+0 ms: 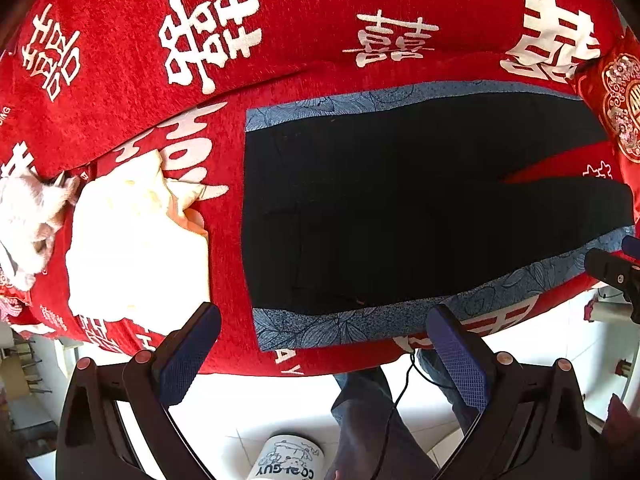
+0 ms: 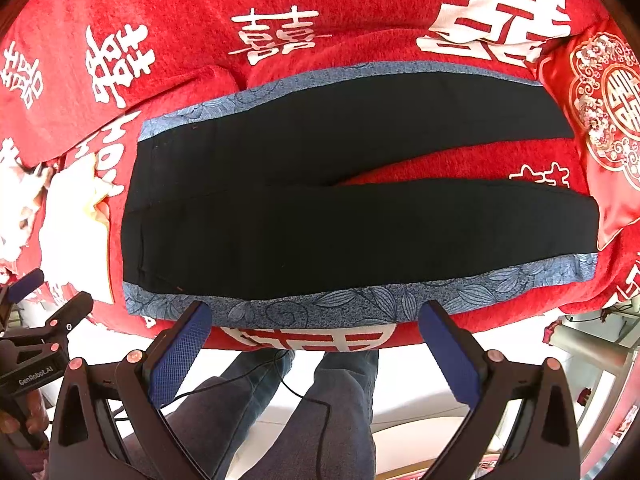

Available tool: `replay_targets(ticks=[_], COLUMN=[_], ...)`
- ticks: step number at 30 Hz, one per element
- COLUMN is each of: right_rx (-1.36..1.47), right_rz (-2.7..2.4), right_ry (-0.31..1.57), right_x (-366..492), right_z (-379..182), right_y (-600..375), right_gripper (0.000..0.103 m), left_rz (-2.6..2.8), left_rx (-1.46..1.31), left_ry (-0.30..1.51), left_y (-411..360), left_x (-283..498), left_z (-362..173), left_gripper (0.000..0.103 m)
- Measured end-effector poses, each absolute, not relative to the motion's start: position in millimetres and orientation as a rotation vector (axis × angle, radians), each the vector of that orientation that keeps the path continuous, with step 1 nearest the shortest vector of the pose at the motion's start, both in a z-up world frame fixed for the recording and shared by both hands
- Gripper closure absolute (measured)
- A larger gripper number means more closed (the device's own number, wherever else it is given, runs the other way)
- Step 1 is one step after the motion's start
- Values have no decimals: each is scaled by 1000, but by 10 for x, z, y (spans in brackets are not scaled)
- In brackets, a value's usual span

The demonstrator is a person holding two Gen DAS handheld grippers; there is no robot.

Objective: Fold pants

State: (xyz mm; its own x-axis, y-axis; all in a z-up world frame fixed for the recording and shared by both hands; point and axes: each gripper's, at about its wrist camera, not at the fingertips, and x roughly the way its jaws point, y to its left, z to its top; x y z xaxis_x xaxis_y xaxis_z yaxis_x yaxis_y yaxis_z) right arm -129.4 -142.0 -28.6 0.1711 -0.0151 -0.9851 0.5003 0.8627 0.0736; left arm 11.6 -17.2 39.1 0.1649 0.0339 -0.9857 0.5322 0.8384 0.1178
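red blanket [image 2: 320, 0] with white characters under black pants [image 2: 340, 216], pale floor [image 2: 400, 380] below; both tools spread, empty

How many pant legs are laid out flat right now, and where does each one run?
2. The far leg runs along the sofa back toward the embroidered cushion; the near leg lies along the front edge. They split at the crotch; nothing looks folded yet.
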Motion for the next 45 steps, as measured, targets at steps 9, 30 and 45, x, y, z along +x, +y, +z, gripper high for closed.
replay_targets(ticks=[9, 30, 45], right_rx=[440, 517, 899], right_rz=[-369, -87, 205], right_ry=[1369, 1332, 1304], right_x=[-1286, -1373, -1516], right_z=[-325, -457, -1742], right_y=[-1477, -1877, -1061], right_gripper=[0, 0, 2], left_rz=[-358, -81, -192], left_rx=[513, 201, -126], left_ry=[1385, 1472, 1568], left_y=[-244, -8, 800], left_x=[113, -38, -130], left_z=[378, 158, -1050], left_gripper=[0, 0, 17])
